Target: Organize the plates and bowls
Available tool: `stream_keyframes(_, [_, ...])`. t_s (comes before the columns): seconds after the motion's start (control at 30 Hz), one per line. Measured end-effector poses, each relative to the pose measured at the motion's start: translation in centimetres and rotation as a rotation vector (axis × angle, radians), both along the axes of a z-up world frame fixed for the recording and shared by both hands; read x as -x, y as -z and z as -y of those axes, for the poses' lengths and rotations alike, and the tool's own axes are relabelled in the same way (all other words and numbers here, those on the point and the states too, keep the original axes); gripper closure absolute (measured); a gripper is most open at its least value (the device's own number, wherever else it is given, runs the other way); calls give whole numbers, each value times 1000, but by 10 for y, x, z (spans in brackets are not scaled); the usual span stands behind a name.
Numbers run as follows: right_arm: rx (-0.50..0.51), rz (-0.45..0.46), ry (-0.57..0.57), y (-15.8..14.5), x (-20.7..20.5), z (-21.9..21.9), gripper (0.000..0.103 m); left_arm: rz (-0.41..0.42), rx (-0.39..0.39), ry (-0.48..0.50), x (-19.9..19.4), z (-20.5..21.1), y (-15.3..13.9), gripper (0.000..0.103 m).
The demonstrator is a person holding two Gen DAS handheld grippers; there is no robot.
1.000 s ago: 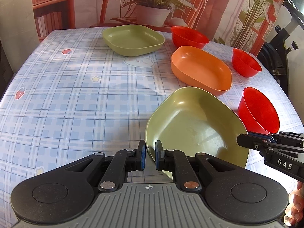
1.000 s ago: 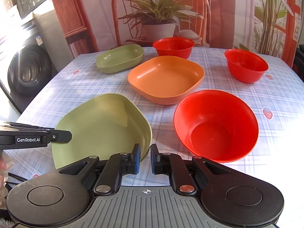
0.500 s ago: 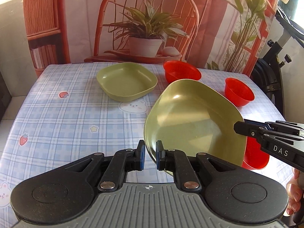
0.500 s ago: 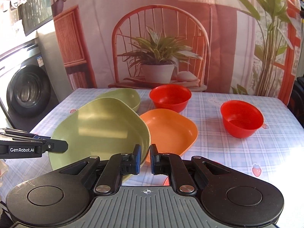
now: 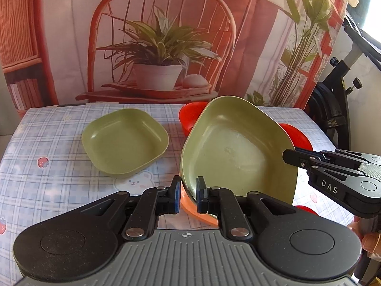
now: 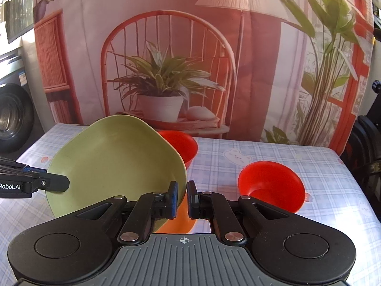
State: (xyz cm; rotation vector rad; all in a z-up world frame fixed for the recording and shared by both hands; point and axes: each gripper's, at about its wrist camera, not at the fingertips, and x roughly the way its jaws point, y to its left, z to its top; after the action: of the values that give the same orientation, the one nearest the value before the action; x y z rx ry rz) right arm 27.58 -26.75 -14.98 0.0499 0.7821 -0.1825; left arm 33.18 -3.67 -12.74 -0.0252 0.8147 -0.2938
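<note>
- Green held plate (image 5: 235,152): your left gripper (image 5: 187,193) and right gripper (image 6: 182,197) each clamped its rim.
- Green second plate (image 5: 125,140), on the table, lay left-centre in the left view, nearer your left gripper.

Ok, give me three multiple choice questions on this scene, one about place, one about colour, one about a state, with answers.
1. Where is the second green plate?
A. flat on the table
B. inside a red bowl
C. on the chair

2. What colour is the dish under the lifted green plate?
A. blue
B. orange
C. white

3. How is the lifted plate held?
A. by both grippers
B. by the right gripper only
C. by no gripper

Answers: 1 A, it rests on the checked cloth. 2 B, an orange dish peeks out below. 3 A, left gripper and right gripper each pinch its rim.
</note>
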Motion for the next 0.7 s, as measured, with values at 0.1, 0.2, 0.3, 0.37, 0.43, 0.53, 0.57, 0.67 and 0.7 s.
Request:
stream_keyframes(0.1, [1, -39, 5, 14, -11, 10, 95, -28, -22, 8, -12, 12, 16, 89])
stream_keyframes(0.2, [-13, -66, 3, 28, -16, 13, 96, -74, -23, 7, -18, 13, 32, 89])
stream_keyframes(0.3, [-27, -80, 0, 38, -18, 15, 96, -108, -38, 14, -22, 12, 46, 89])
stream_keyframes(0.37, [-34, -87, 4, 42, -18, 15, 96, -125, -46, 23, -24, 12, 52, 88])
stream_keyframes(0.43, [-36, -92, 5, 46, -18, 14, 96, -131, -50, 24, -27, 10, 55, 88])
stream_keyframes(0.53, [-35, -98, 8, 49, -19, 14, 96, -132, -47, 25, -32, 9, 57, 88])
stream_keyframes(0.57, [-35, -102, 12, 50, -20, 15, 96, -131, -47, 26, -32, 9, 58, 89])
stream_keyframes(0.67, [-42, -121, 15, 53, -20, 16, 97, -135, -61, 32, -33, 13, 58, 88])
stream_keyframes(0.7, [-44, -126, 15, 53, -20, 16, 97, -138, -65, 34, -32, 14, 58, 88])
